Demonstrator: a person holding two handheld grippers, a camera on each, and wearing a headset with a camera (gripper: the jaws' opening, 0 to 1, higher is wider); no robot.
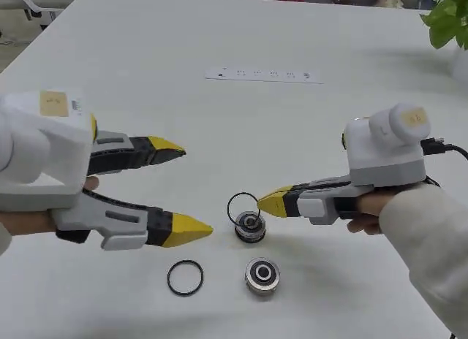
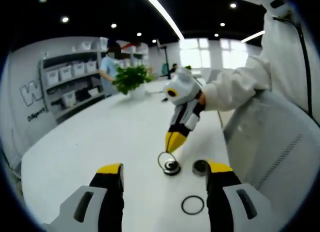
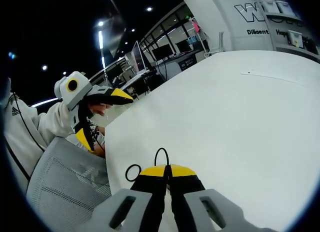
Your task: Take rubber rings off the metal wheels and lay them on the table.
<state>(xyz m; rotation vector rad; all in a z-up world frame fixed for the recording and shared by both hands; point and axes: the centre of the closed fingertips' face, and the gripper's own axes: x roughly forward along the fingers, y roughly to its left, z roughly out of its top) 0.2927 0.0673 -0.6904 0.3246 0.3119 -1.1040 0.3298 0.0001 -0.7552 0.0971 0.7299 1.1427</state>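
Observation:
My right gripper (image 1: 263,202) is shut on a thin black rubber ring (image 1: 228,207), which stands up as a loop over a metal wheel (image 1: 250,226). The ring's lower edge is at the wheel's top; I cannot tell if it still touches. That ring (image 3: 161,150) rises from the closed jaws of the right gripper (image 3: 167,171). A second metal wheel (image 1: 262,274) sits nearer me, with no ring on it. A loose rubber ring (image 1: 168,277) lies flat on the table. My left gripper (image 1: 183,189) hovers open to the left of the wheels, nothing between its jaws.
A white power strip (image 1: 263,74) lies far back on the white table (image 1: 146,61). A green plant (image 1: 446,17) stands at the far right corner. Shelves with bins (image 2: 70,77) and a person (image 2: 107,67) are beyond the table.

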